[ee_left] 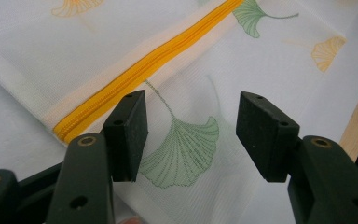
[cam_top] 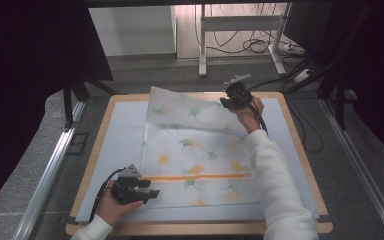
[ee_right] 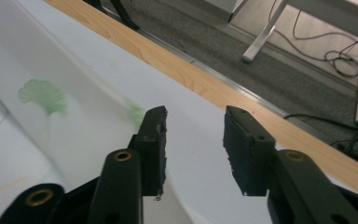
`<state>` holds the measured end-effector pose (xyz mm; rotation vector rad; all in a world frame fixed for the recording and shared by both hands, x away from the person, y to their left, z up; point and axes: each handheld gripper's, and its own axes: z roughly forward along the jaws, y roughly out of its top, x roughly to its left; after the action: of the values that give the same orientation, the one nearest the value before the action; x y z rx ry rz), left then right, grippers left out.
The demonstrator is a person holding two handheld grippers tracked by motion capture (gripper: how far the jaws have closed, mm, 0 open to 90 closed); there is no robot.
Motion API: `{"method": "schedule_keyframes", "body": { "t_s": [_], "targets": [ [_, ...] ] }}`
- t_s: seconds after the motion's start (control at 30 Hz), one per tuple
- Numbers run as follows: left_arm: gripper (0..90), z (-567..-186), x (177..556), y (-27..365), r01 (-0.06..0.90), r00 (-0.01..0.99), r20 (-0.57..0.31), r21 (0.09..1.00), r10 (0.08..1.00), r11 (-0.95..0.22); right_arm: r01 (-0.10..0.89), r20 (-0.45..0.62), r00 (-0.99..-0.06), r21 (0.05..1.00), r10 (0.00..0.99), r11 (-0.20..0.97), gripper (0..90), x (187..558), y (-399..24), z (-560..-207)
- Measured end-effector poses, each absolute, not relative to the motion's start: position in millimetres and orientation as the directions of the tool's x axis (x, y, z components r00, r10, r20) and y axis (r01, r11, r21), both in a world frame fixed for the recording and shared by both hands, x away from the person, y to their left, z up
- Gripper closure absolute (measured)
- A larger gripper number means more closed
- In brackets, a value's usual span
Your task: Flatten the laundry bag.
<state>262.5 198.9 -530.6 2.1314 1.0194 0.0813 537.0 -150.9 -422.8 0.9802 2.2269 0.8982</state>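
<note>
Room: grey carpeted floor (cam_top: 145, 75), dark curtains at the left and right edges of the high view, a white desk frame (cam_top: 240, 30) with loose cables along the top.

Worktop (cam_top: 300, 150): wood-edged board, centre of the frame, covered by a pale blue mat (cam_top: 122, 135).

Mesh bag (cam_top: 195, 150): white, see-through, printed with green and orange ginkgo leaves. It lies flat on the mat at the centre of the frame, long axis running from the lower edge towards the top. Its far end is folded over and lifted at upper centre. An orange zipper (cam_top: 197, 177) crosses it left to right near the lower end.

Right sleeve (cam_top: 275, 180): white, it reaches up the right side and overlaps the bag's right edge.

Right gripper (cam_top: 228, 102): upper centre, at the bag's raised far edge. Jaws partly apart, nothing between them; the fabric lies just below and beside them.

Left gripper (cam_top: 152, 192): lower left, at the bag's near left corner by the zipper end. Jaws well apart, hovering over a green leaf print, nothing pinched.
</note>
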Motion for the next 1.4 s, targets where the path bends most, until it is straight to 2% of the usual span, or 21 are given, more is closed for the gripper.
{"method": "schedule_keyframes", "body": {
  "t_s": [0.13, 0.33, 0.57, 1.0, 1.17, 1.4],
  "targets": [
    [42.9, -530.0, 263.7, 199.0, 0.641, 0.680, -0.248, 0.657, 0.690, -0.396, 0.413, -0.159, -0.618, 0.767, 0.770, 0.490, 54.1, 522.3, -158.9, -410.6],
    [42.3, -529.3, 263.5, 198.7, 0.639, 0.683, -0.243, 0.657, 0.689, -0.401, 0.403, -0.113, -0.709, 0.745, 0.696, 0.532, 51.6, 485.9, -163.0, -406.1],
    [41.7, -529.3, 262.5, 201.9, 0.645, 0.672, -0.248, 0.660, 0.698, -0.386, 0.385, -0.065, -0.780, 0.735, 0.623, 0.558, 48.7, 435.8, -171.2, -418.5],
    [39.6, -530.3, 266.4, 208.4, 0.662, 0.628, -0.233, 0.661, 0.742, -0.353, 0.386, 0.013, -0.836, 0.725, 0.549, 0.570, 43.6, 351.3, -199.9, -454.6],
    [39.4, -531.6, 268.8, 207.5, 0.666, 0.618, -0.224, 0.659, 0.754, -0.350, 0.373, 0.036, -0.872, 0.693, 0.487, 0.617, 40.4, 326.2, -191.7, -474.2],
    [39.4, -533.8, 270.7, 206.8, 0.667, 0.618, -0.223, 0.657, 0.754, -0.351, 0.302, 0.039, -0.932, 0.636, 0.362, 0.710, 32.8, 294.9, -151.9, -489.8]
  ]
}}
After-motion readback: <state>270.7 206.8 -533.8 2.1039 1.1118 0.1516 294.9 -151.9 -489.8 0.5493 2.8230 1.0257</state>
